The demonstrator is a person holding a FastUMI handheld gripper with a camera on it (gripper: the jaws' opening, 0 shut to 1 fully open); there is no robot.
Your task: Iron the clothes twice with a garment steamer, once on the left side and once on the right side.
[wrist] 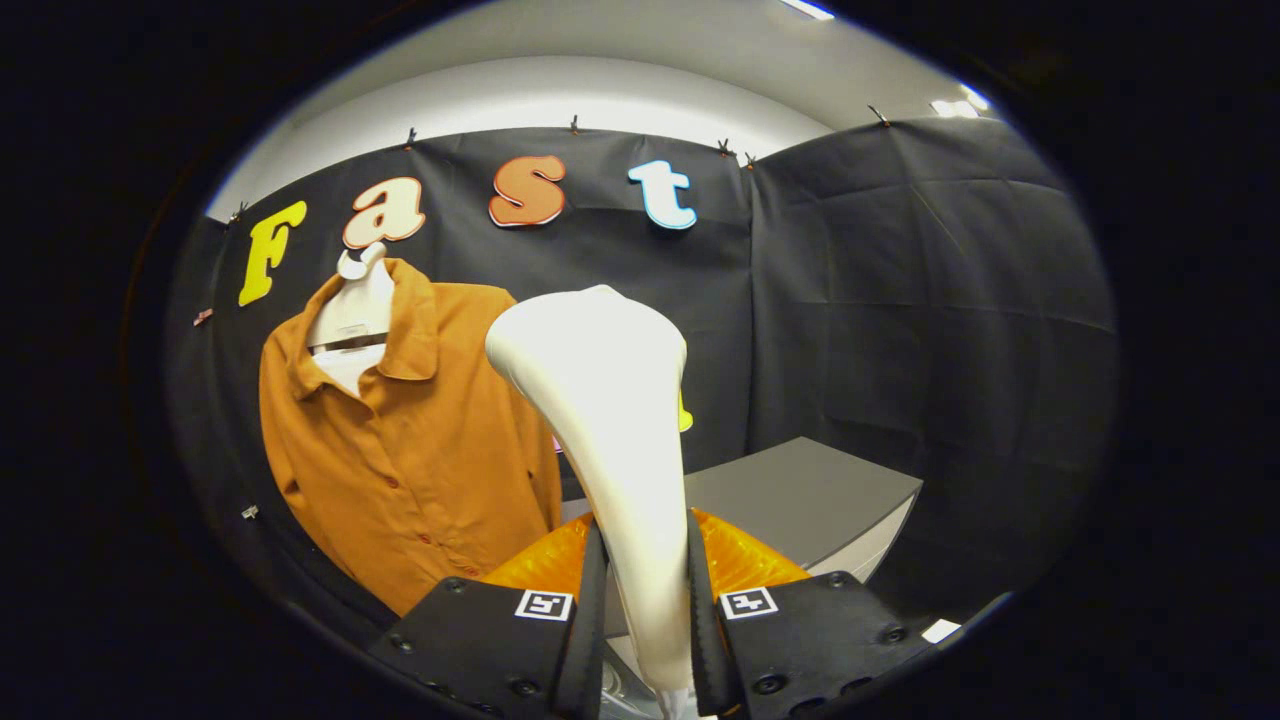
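Note:
A white garment steamer (610, 420) stands upright between my fingers, its handle clamped by both black pads and its broad head rising above them. My gripper (645, 610) is shut on it. An orange-brown button-up shirt (415, 450) hangs on a white hanger (352, 305) against the black cloth wall, beyond the fingers and to their left. The steamer head is off to the right of the shirt and apart from it. The steamer hides part of the shirt's right edge.
A grey table (800, 500) stands beyond the fingers to the right, with a white front edge. Black cloth walls close the booth behind and to the right.

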